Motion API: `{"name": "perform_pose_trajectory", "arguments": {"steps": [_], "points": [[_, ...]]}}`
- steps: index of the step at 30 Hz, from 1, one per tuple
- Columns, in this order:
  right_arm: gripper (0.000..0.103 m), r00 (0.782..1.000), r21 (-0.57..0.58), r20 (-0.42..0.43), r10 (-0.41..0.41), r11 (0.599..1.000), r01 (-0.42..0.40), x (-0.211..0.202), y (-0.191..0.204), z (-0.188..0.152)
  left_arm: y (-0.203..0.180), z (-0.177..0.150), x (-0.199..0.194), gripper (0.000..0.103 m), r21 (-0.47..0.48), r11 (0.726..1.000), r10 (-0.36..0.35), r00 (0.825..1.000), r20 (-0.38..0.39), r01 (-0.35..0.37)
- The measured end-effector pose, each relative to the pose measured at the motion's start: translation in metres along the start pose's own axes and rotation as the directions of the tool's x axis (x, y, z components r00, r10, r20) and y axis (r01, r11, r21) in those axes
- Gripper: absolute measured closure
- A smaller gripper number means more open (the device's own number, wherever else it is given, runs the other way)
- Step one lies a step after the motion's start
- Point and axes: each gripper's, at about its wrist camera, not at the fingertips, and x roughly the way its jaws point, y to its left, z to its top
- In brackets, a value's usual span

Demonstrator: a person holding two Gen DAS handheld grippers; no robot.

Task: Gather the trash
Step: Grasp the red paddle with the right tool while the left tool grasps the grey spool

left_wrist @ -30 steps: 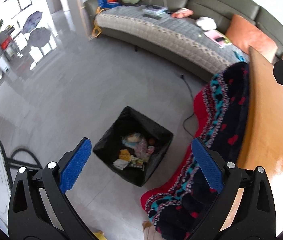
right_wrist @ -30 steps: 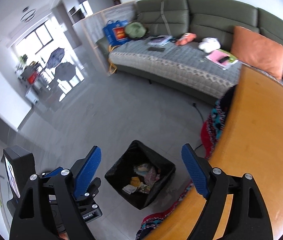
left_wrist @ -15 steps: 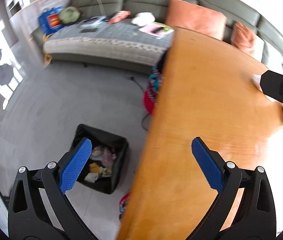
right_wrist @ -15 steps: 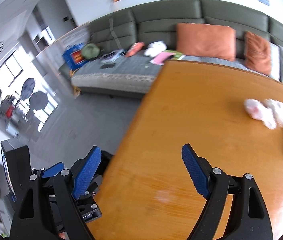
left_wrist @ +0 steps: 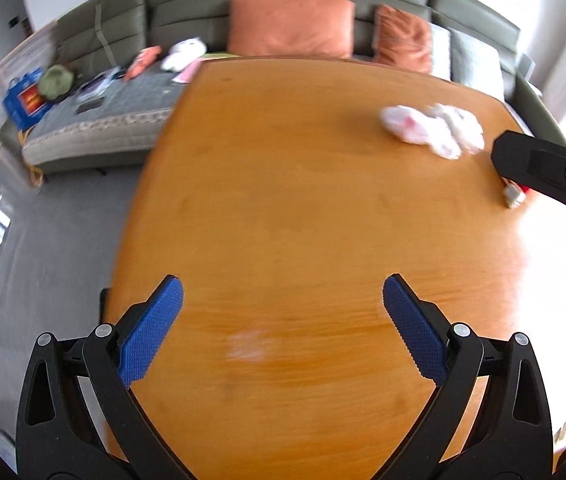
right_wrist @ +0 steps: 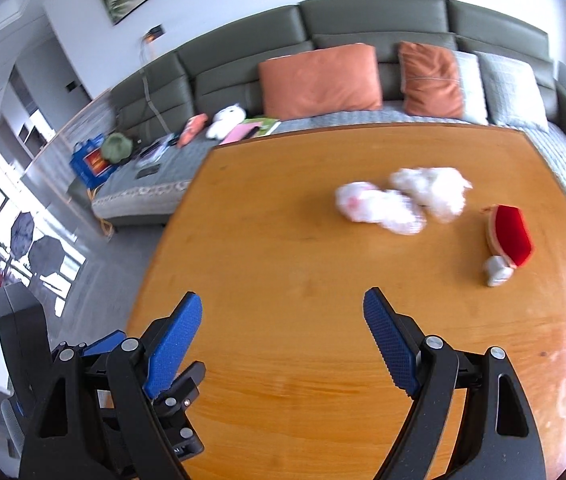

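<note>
My left gripper (left_wrist: 283, 320) hangs over the near part of the orange wooden desk (left_wrist: 303, 208), and its jaws stand wide with only bare wood between the blue pads (left_wrist: 151, 332). My right gripper (right_wrist: 283, 340) is beside it, tilted down over the same desk, jaws just as wide and holding nothing. In the right wrist view the left gripper's black frame shows at the lower left, close against my right one.

The trash lies toward the far right of the desk: a clump of crumpled white tissues (right_wrist: 403, 200), two or three wads touching one another, one with a pinkish stain. They are blurred, so I cannot tell how many there are. From the left wrist view the same tissues (left_wrist: 431, 130) sit just beside the tip of one right finger (left_wrist: 551, 172), which reaches in from the right edge; I cannot tell whether it touches them. Near the tissues, closer to the desk's right edge, rests a red and tan object with a small grey-white piece at its near end (right_wrist: 507, 240); what it is I cannot tell.

Beyond the desk runs a grey-green sofa (right_wrist: 363, 24) with two orange cushions (right_wrist: 319, 76), and a quilted grey cover strewn with small things.
</note>
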Motion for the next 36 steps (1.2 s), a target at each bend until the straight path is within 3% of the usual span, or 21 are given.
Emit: {"name": "perform_pose_trajectory", "arguments": {"steps": [12, 18, 22, 27, 29, 34, 36], "points": [[0.020, 0.997, 0.092, -0.015, -0.081, 0.992, 0.082, -0.010, -0.128, 0.012, -0.123, 0.020, 0.027, 0.006, 0.084, 0.991, -0.097, 0.994, -0.045, 0.101], [0.020, 0.986, 0.099, -0.051, -0.158, 0.982, 0.163, 0.007, -0.185, 0.029, -0.172, 0.032, 0.048, 0.006, 0.116, 0.984, -0.124, 0.989, -0.080, 0.133], [0.020, 0.983, 0.146, -0.088, -0.163, 0.974, 0.175, 0.026, -0.221, 0.040, -0.191, 0.040, 0.064, 0.006, 0.123, 0.982, -0.132, 0.986, -0.103, 0.144], [0.020, 0.967, 0.077, -0.150, -0.204, 0.973, 0.217, 0.060, -0.235, 0.052, -0.209, 0.048, 0.077, 0.006, 0.134, 0.977, -0.149, 0.982, -0.112, 0.164], [0.030, 0.962, 0.052, -0.178, -0.207, 0.974, 0.219, 0.072, -0.239, 0.054, -0.214, 0.050, 0.081, 0.006, 0.146, 0.975, -0.154, 0.981, -0.115, 0.170], [0.033, 0.948, 0.024, -0.225, -0.226, 0.971, 0.237, 0.095, -0.246, 0.053, -0.224, 0.052, 0.091, 0.006, 0.174, 0.969, -0.154, 0.981, -0.121, 0.173], [0.040, 0.938, 0.013, -0.246, -0.244, 0.967, 0.255, 0.103, -0.249, 0.051, -0.228, 0.053, 0.095, 0.006, 0.173, 0.968, -0.161, 0.980, -0.120, 0.181]]}}
